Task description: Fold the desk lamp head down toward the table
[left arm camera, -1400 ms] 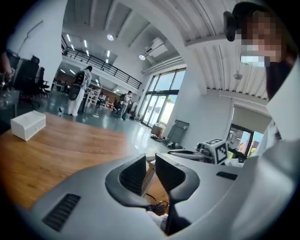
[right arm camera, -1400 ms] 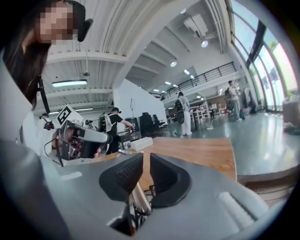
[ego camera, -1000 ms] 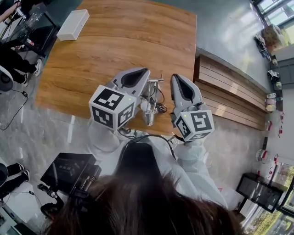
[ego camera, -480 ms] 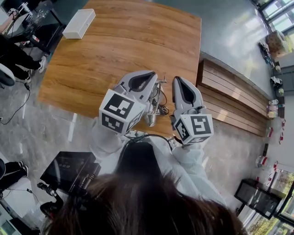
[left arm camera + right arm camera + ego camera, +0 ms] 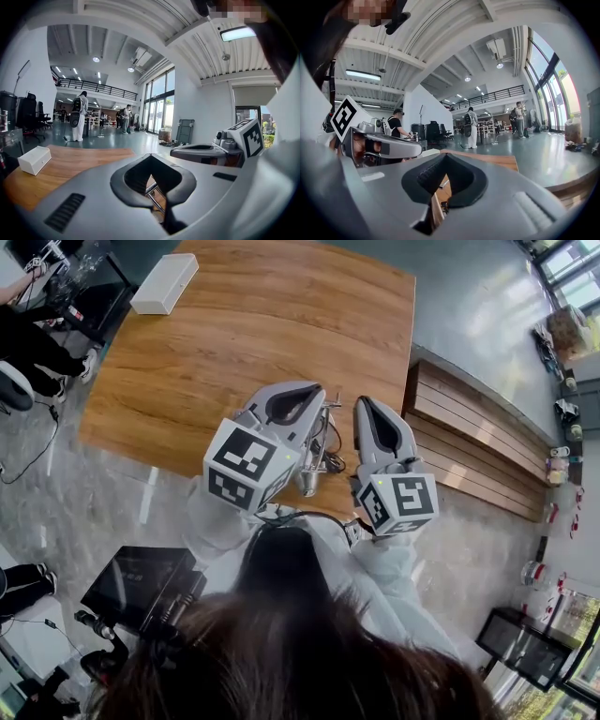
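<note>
A brown wood-grain tabletop [image 5: 234, 334] is carrying a white box [image 5: 165, 283] and a silvery lamp [image 5: 307, 482] at its near edge.

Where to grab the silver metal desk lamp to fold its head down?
Probably the silver cone-shaped lamp head, across its narrow neck, from the right with the right gripper: that side looks exposed; thin arm rods offer less hold.

desk lamp [image 5: 316, 442]: small, shiny chrome, thin metal rods [image 5: 323, 410] for arms, black cable [image 5: 331, 463] looped at its right. stands at near edge of wooden table [image 5: 234, 334]. cone-shaped head [image 5: 307, 485] sits low, toward that edge. exact tilt hard to tell from above.
</note>
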A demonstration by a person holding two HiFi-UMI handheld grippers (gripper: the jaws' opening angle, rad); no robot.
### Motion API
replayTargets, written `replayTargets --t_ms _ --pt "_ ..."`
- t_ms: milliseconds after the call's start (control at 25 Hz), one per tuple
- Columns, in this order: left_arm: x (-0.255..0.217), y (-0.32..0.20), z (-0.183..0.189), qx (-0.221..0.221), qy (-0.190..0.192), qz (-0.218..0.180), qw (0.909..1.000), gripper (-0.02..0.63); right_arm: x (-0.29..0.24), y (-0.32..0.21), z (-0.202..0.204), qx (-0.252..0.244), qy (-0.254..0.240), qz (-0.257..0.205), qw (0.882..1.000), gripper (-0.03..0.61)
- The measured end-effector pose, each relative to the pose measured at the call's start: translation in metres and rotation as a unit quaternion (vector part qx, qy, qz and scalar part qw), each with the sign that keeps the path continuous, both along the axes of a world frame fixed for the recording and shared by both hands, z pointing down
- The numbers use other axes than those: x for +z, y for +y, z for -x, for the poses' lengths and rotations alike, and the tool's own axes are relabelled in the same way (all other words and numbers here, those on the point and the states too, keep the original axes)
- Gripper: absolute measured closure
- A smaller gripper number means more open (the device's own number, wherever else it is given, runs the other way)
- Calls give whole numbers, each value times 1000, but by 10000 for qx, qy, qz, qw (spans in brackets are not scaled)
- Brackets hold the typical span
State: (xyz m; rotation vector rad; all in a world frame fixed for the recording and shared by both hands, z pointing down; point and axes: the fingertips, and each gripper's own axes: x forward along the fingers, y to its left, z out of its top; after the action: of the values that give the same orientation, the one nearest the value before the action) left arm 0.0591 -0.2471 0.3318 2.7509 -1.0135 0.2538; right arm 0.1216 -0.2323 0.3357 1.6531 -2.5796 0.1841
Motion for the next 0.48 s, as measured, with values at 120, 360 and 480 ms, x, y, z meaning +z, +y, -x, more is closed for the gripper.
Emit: replayTargets --t_ms 120,360,480 --pt "-1 0 -1 -7 -5 -14 10000 612 -1 1 0 -11 -10 16 10000 578" --pt "-1 -1 -1 4 -30 -16 10000 612 -2 0 4 -56 62 -8 10000 578" --pt "-2 -1 -4 64 -33 -3 10000 612 -2 1 5 -78 144 4 9999 578"
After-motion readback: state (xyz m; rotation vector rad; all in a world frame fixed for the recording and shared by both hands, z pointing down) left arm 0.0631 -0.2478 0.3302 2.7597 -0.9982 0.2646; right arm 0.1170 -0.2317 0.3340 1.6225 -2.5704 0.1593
